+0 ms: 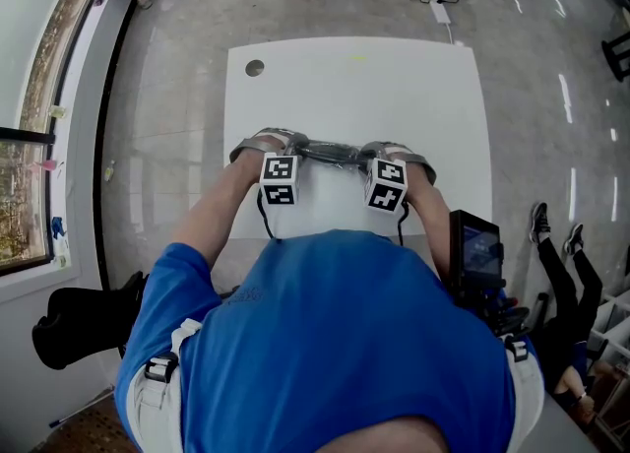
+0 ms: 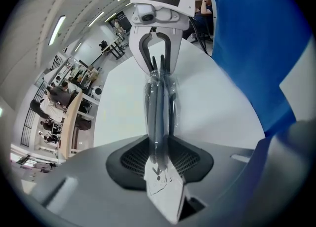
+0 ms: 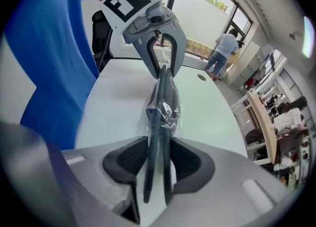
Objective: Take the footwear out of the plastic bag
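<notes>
A pair of flat dark footwear [image 1: 330, 154] in a clear plastic bag [image 2: 159, 103] hangs edge-on between my two grippers, just above the white table [image 1: 413, 97]. My left gripper [image 2: 158, 166] is shut on one end of the bag, its pads pressing the plastic and a white tag. My right gripper [image 3: 157, 164] stands open at the other end; the dark footwear [image 3: 163, 107] runs between its pads with thin gaps at each side. In the head view the left gripper [image 1: 295, 148] and the right gripper [image 1: 366, 154] face each other near the table's front.
A round hole [image 1: 255, 68] sits at the table's far left corner. A black device [image 1: 477, 249] hangs at the person's right side. A person's legs [image 1: 561, 244] lie on the floor at the right, and a black bag [image 1: 79, 323] at the left.
</notes>
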Demonstrator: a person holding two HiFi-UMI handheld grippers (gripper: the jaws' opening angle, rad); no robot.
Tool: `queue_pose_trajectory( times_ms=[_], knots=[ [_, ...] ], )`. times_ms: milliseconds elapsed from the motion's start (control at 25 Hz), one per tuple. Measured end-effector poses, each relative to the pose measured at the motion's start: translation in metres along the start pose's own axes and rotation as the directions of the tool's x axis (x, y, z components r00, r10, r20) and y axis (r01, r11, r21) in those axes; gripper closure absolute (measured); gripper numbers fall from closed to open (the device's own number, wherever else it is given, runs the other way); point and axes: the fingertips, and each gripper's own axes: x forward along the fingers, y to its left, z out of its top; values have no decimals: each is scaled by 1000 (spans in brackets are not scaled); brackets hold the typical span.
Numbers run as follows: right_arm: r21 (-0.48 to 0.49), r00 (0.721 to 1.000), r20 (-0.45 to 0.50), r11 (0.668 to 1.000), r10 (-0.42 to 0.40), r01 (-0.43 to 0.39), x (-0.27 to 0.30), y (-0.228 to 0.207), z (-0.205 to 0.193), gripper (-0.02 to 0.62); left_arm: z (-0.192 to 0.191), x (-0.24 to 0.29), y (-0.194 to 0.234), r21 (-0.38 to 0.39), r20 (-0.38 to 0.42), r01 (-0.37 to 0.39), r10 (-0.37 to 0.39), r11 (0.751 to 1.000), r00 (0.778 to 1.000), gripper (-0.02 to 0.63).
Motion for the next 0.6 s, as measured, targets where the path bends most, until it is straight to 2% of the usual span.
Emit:
queue_pose_trajectory(
  times_ms=[40, 160, 360, 480, 600],
  knots=[
    [-11, 1000, -11, 1000, -5, 5, 2, -1, 2, 459, 0, 0, 1, 1, -1, 0, 0, 1000, 1000, 480],
    [-15, 999, -25, 999, -30, 30, 3, -7, -2, 512, 0, 0, 2, 2, 3, 4, -4, 1000, 1000, 480],
    [24, 999, -37, 1000, -16, 17, -2, -4, -25, 517, -6, -1, 1, -8, 7, -13, 13, 1000, 1000, 499],
    [53, 998, -59, 999, 0, 4, -7, -4, -43, 519, -13, -3, 4, -13, 0, -36, 36, 999, 999, 590],
    [80, 996, -87, 997, 12, -5, -12, -6, -61, 521, -17, -7, 8, -17, 0, -39, 39, 999, 999, 597]
  ],
)
